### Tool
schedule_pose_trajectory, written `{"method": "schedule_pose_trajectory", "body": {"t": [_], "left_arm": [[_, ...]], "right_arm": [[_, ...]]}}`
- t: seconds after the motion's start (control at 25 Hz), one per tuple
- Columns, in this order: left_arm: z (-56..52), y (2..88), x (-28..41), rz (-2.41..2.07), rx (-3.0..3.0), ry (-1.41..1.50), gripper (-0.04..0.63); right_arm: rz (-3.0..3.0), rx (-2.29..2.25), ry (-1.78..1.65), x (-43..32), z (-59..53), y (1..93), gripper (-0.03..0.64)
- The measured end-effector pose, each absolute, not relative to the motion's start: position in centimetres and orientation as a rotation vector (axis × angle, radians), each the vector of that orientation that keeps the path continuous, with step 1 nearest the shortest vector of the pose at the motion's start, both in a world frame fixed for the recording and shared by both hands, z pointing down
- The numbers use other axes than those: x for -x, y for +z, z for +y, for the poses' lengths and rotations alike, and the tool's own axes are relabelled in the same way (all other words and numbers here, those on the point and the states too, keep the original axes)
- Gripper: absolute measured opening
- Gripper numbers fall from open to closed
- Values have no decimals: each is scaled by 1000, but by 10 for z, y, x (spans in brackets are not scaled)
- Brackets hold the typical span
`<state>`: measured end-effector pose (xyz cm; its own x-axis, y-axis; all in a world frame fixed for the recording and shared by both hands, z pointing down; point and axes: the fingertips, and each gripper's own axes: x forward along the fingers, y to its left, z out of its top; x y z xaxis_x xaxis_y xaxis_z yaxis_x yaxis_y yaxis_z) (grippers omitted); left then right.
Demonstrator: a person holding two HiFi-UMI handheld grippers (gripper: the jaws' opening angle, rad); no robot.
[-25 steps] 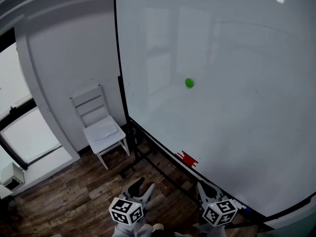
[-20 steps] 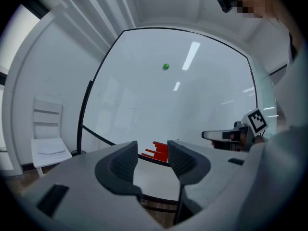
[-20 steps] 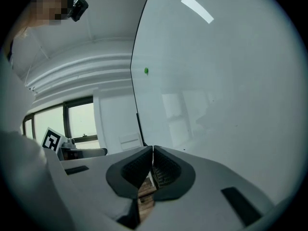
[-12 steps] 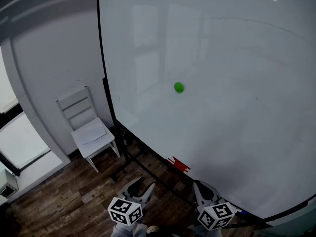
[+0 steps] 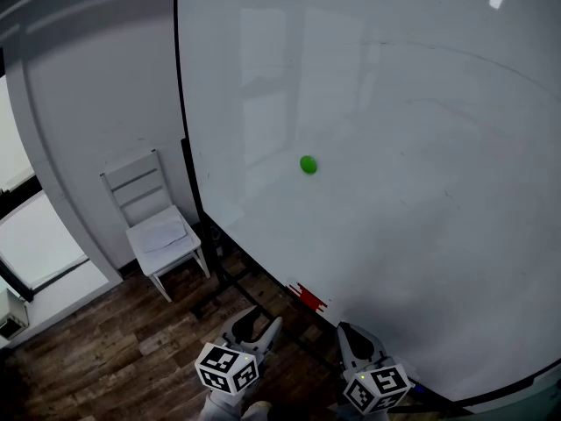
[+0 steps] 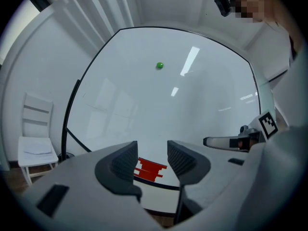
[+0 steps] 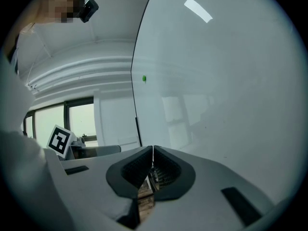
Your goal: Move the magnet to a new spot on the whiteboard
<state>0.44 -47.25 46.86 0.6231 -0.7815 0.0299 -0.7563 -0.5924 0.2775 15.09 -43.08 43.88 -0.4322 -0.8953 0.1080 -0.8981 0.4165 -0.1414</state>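
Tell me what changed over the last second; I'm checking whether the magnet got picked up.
The left gripper edged nearer the lower edge of the whiteboard; the head view swung, so the green magnet sits lower-left in frame. Nothing taken or released. Unchanged: magnet on board, left jaws open, right gripper shut, both empty.

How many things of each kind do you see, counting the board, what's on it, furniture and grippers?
Whiteboard: 1
Green magnet: 1
Red object at the board's lower edge: 1
White chair: 1
Grippers: 2, left gripper and right gripper
Total: 6
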Motion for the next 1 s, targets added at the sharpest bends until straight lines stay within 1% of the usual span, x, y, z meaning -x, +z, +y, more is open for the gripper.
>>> {"method": "schedule_pose_trajectory", "body": {"t": [0.32,0.6,1.0], "left_arm": [[-505,408,-24,-1252,-2715,-230,188],[-531,331,-37,-1205,-2857,-298,189],[-561,246,-33,-1292,-2934,-334,188]], "right_arm": [[-2671,-1690,182,-154,-429,402,29],[-2702,-1663,57,-149,-426,371,29],[-2687,-1635,-98,-137,-423,328,29]]}}
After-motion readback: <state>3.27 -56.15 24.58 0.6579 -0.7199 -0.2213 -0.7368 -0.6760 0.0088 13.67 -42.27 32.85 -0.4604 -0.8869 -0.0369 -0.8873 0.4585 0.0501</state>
